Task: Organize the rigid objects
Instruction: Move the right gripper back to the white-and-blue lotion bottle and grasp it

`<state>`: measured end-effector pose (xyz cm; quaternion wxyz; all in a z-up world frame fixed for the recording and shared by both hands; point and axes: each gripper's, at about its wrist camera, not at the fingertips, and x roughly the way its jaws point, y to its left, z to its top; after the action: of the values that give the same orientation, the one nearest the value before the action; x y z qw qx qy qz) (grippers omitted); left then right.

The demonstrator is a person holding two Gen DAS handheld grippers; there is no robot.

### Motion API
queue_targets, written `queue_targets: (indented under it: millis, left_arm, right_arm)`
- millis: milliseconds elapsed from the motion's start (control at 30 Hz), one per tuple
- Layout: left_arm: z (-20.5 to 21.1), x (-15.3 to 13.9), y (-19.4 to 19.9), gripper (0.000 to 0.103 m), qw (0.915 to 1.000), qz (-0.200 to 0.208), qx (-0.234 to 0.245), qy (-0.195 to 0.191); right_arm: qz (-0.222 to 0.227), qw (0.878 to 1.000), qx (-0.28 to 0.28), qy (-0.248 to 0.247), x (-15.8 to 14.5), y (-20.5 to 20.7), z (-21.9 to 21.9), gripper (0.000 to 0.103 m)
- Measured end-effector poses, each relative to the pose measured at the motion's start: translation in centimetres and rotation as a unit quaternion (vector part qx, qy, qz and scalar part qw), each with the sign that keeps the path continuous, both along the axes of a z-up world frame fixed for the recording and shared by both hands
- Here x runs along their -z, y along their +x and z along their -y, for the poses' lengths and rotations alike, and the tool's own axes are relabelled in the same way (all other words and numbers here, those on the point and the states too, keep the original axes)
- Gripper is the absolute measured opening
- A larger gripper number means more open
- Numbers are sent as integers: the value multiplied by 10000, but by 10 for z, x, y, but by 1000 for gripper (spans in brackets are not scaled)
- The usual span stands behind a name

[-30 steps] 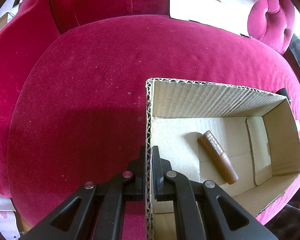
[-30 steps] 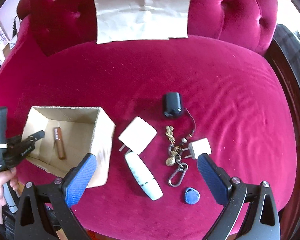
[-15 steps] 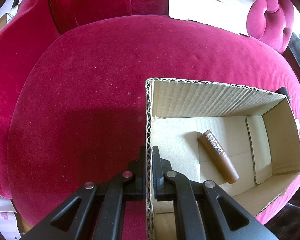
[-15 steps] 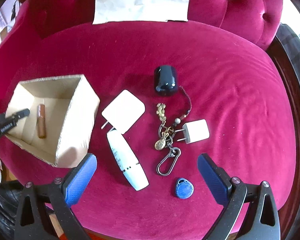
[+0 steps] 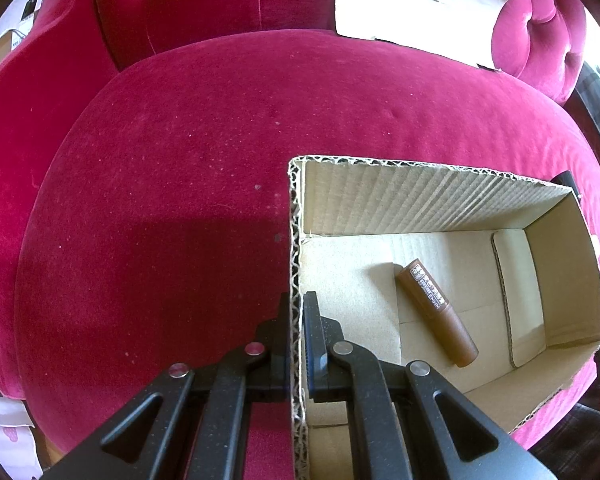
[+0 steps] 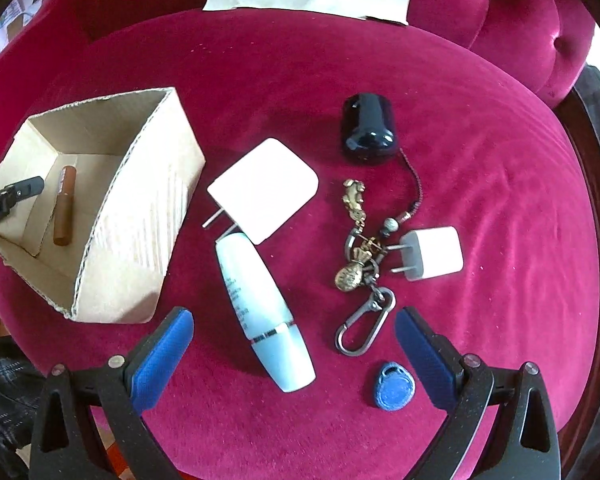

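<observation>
Left gripper [image 5: 298,320] fingers pinching box [image 5: 556,288] wall (brown tube [image 5: 436,312] inside). Right gripper [image 6: 294,344] fingers spread wide above pale blue bottle [image 6: 262,312] on red cushion [image 6: 500,200].

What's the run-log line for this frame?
left gripper: shut on cardboard box wall | right gripper: open over pale blue bottle | in box: brown tube

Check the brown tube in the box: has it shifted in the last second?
No. In the left wrist view the brown tube lies at the same slant on the cardboard box floor, beside the same flap seam.
</observation>
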<state>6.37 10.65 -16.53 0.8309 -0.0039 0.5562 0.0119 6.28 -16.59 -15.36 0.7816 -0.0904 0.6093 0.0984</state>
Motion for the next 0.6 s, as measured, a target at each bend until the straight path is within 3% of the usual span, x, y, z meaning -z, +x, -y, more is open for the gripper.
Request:
queue_targets:
  millis: [233, 433, 567, 600]
  left_arm:
    - [1, 1, 0, 5, 10000, 2, 10, 3]
    - [1, 1, -1, 5, 10000, 3, -4, -8]
    - [1, 2, -1, 5, 10000, 3, 9, 21]
    - [1, 2, -1, 5, 10000, 4, 13, 28]
  right_arm:
    - [82, 9999, -16, 141, -2, -4, -5, 97]
    - [-6, 9998, -47, 196, -1, -6, -10, 71]
    - [-142, 9995, -131, 254, 2, -6, -19, 35]
    - [-143, 9996, -157, 187, 3, -7, -22, 33]
